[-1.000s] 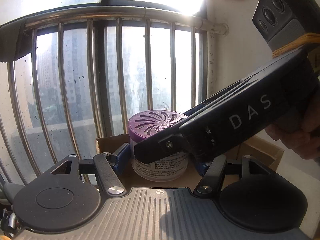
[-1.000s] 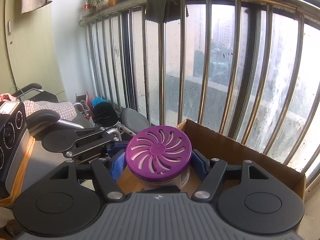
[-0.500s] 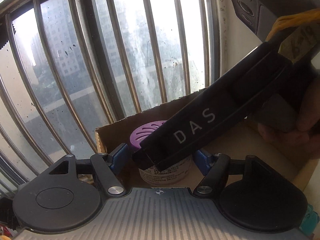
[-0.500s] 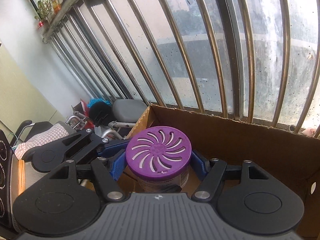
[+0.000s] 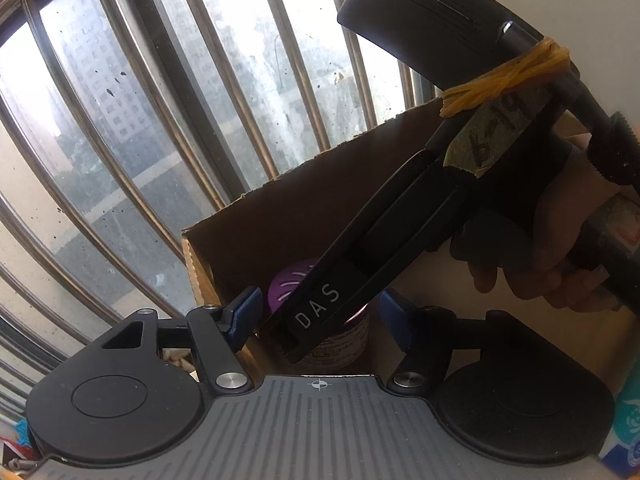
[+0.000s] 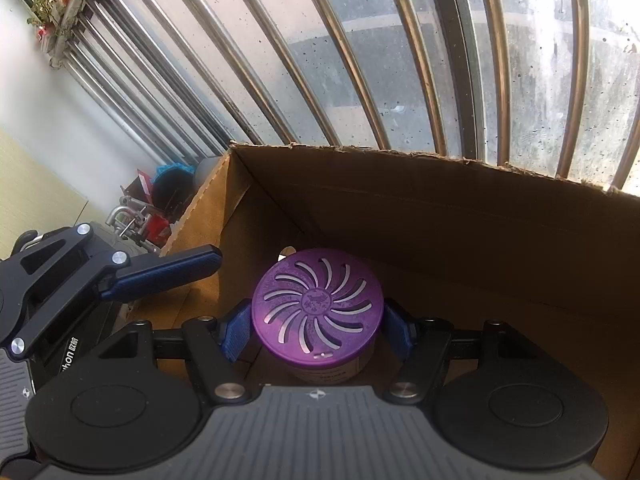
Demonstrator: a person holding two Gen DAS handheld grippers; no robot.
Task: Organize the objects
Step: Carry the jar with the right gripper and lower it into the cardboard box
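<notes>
A round canister with a purple slotted lid (image 6: 317, 309) sits low inside an open cardboard box (image 6: 460, 216). My right gripper (image 6: 316, 330) is shut on the canister, its blue pads (image 6: 234, 334) against both sides. In the left wrist view the canister (image 5: 288, 286) shows partly behind the right gripper's black body. My left gripper (image 5: 320, 316) is open and empty, its blue fingers (image 5: 244, 316) spread at the box's left wall. The left gripper also shows in the right wrist view (image 6: 168, 270), over the box's left edge.
Steel window bars (image 6: 360, 80) stand right behind the box. Cluttered tools and containers (image 6: 148, 204) lie left of the box. A teal package (image 5: 626, 420) shows at the right edge. A hand (image 5: 560, 264) holds the right gripper.
Both grippers have tilted down and moved forward. The canister has gone from above the box rim to deep inside the box. The left gripper has parted from the canister.
</notes>
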